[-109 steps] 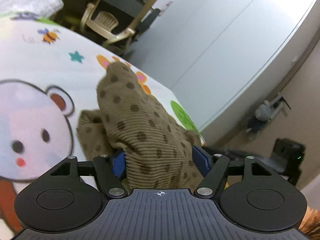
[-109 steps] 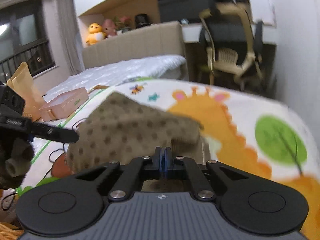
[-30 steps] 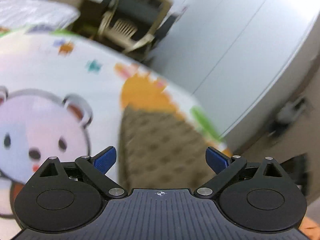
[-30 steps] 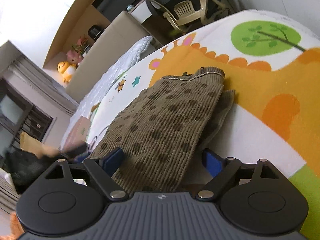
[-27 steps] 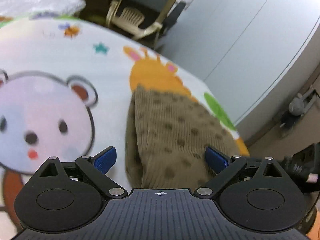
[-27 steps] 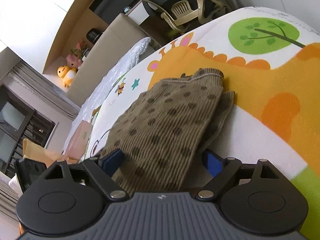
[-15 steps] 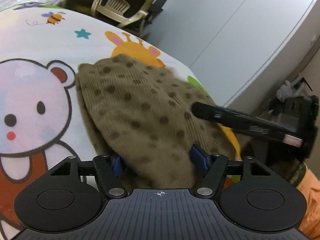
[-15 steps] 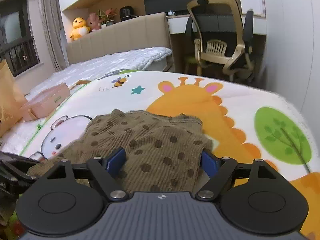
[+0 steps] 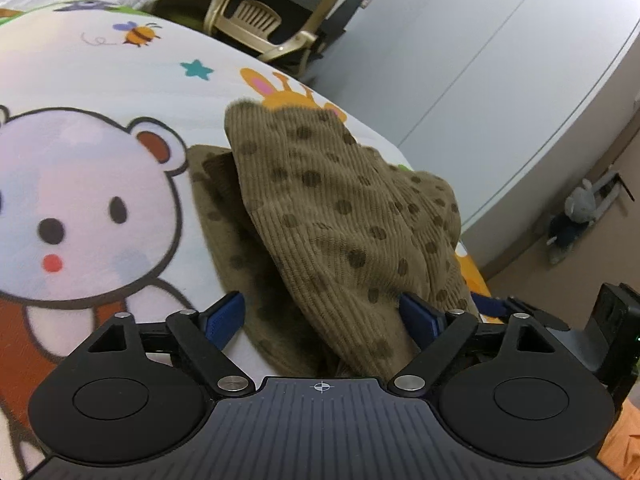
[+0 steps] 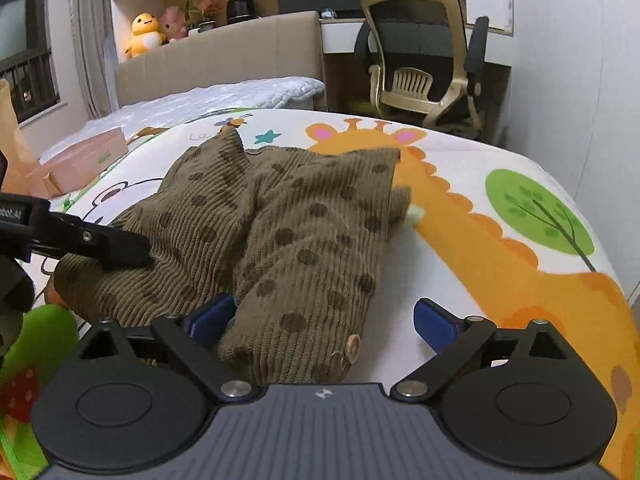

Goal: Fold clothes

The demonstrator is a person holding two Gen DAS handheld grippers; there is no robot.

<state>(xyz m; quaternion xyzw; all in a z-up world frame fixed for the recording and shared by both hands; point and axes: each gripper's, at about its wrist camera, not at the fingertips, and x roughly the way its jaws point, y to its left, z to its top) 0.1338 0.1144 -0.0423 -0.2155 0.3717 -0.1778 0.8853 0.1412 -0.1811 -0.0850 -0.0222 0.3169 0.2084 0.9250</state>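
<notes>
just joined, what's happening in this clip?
A person is folding a brown polka-dot corduroy garment on a cartoon animal-print blanket spread over a bed, using a hand-held gripper in each hand. Both the left hand-held gripper and the right hand-held gripper are open, with the near edge of the cloth lying between their blue pads. The garment is bunched and partly doubled over, not a neat fold yet. An office chair stands past the bed.
</notes>
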